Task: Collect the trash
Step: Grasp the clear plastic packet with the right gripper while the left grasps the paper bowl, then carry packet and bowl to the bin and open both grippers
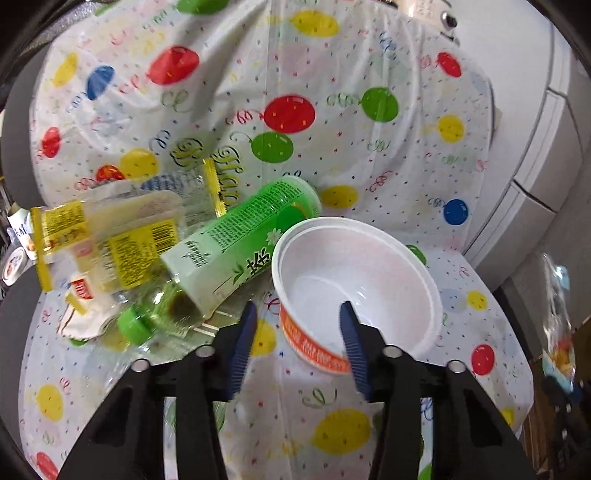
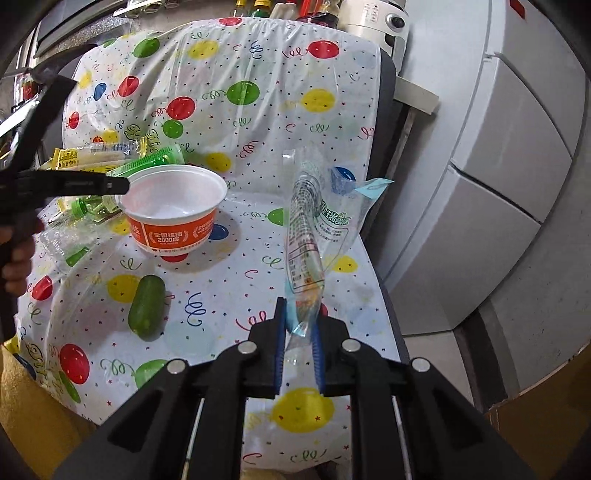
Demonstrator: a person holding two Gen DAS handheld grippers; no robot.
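An orange and white paper bowl (image 1: 354,280) stands on the balloon-print tablecloth (image 1: 332,110). My left gripper (image 1: 297,314) is open, one finger inside the bowl and one outside its near wall. Left of it lie a green-label plastic bottle (image 1: 236,247) and yellow wrappers (image 1: 110,243). In the right wrist view my right gripper (image 2: 299,317) is shut on a clear plastic bag (image 2: 306,236) and holds it upright above the table. The bowl (image 2: 173,214) shows there too, with the left gripper (image 2: 110,184) at its rim.
A green cucumber-like vegetable (image 2: 146,306) lies on the cloth near the front. A grey cabinet (image 2: 498,166) stands right of the table. Bottles (image 2: 288,7) stand behind the table's far edge. A white appliance (image 2: 373,18) is at the back right.
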